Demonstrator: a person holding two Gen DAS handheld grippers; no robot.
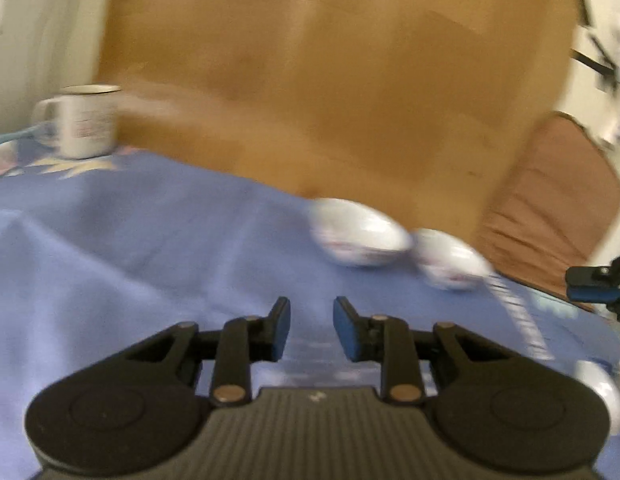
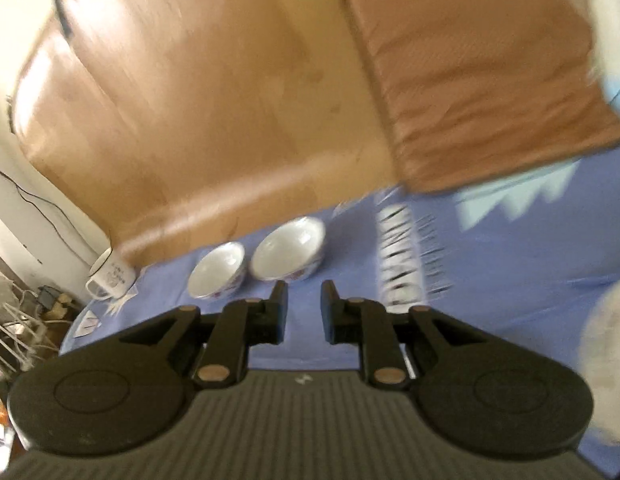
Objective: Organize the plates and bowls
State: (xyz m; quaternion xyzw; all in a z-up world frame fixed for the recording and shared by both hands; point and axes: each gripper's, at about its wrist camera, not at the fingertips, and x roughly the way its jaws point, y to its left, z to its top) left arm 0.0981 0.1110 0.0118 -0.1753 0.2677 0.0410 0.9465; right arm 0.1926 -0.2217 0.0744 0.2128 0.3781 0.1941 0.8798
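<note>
Both views blurred. Your left gripper (image 1: 311, 328) and right gripper (image 2: 304, 312): jaws parted, empty. Small bowl (image 2: 218, 270) and large bowl (image 2: 288, 250) side by side at counter's far edge. Shove risks pushing either off.

Blue tablecloth (image 2: 509, 280) above wooden floor (image 2: 198, 100), brown cushion (image 2: 469, 72) beside it.

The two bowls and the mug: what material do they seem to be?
The two bowls: likely glazed ceramic, glossy white with a red pattern outside. The mug: possibly enamelled metal, white with a thin dark rim; blur leaves it open.
</note>
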